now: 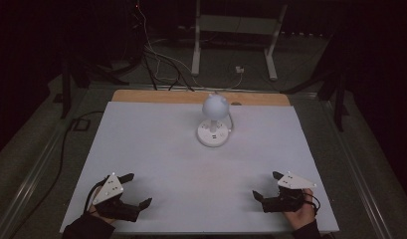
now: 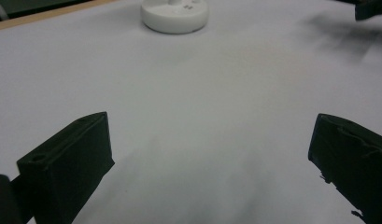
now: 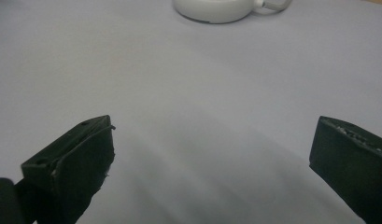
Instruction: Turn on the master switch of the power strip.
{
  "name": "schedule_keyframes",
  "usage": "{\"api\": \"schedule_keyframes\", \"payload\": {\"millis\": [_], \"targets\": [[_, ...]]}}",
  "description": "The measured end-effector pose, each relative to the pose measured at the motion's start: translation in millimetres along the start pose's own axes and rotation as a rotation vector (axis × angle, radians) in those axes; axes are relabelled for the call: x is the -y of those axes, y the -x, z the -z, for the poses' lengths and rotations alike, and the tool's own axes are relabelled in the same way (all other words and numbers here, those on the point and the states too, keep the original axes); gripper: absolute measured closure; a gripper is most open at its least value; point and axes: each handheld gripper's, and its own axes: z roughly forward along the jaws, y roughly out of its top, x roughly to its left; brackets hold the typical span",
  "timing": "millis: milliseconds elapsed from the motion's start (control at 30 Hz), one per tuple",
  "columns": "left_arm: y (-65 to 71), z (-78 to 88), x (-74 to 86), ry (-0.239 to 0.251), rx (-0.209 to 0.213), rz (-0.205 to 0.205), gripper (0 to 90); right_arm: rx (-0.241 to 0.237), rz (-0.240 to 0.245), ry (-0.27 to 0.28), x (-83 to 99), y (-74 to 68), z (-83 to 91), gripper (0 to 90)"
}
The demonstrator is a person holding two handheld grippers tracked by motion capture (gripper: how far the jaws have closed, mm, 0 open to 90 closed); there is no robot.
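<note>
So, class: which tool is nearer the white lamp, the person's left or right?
About equal; the right tool looks marginally nearer. Both rest open at the table's near edge, the left tool to the lamp's left and the right tool to its right, both well short of it.

White lamp (image 1: 213, 119), pale lilac table cover (image 1: 156, 149), black gripper (image 1: 139, 190), wooden table edge (image 1: 156, 96)

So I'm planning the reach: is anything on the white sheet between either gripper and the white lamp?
Nothing visible. Bare white sheet lies between the left gripper, the right gripper and the white lamp. Both grippers are open and empty.
</note>
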Motion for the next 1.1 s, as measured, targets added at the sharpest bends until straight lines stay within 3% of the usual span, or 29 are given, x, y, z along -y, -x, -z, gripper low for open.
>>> {"api": "schedule_keyframes", "payload": {"millis": [67,400,600,767,1100], "targets": [[0.8,-1.3,0.1,-0.015,0.006,-0.006,0.2,0.008,-0.012,0.005,0.0,1.0,1.3,0.0],[1.2,-4.4,0.2,-0.026,0.03,-0.005,0.2,0.045,0.029,-0.016,3.0,-4.1,0.6,0.0],[1.4,-3.8,0.5,-0.017,0.036,-0.002,0.2,0.055,0.057,-0.064,4.5,-8.5,-3.1,0.0],[2.2,-3.8,1.1,-0.018,0.04,-0.009,0.2,0.061,0.03,-0.09,2.8,-5.2,-3.2,0.0],[2.7,-4.5,1.1,-0.014,0.051,-0.003,0.2,0.066,-0.028,-0.081,-0.3,-2.9,-1.1,0.0]]}}
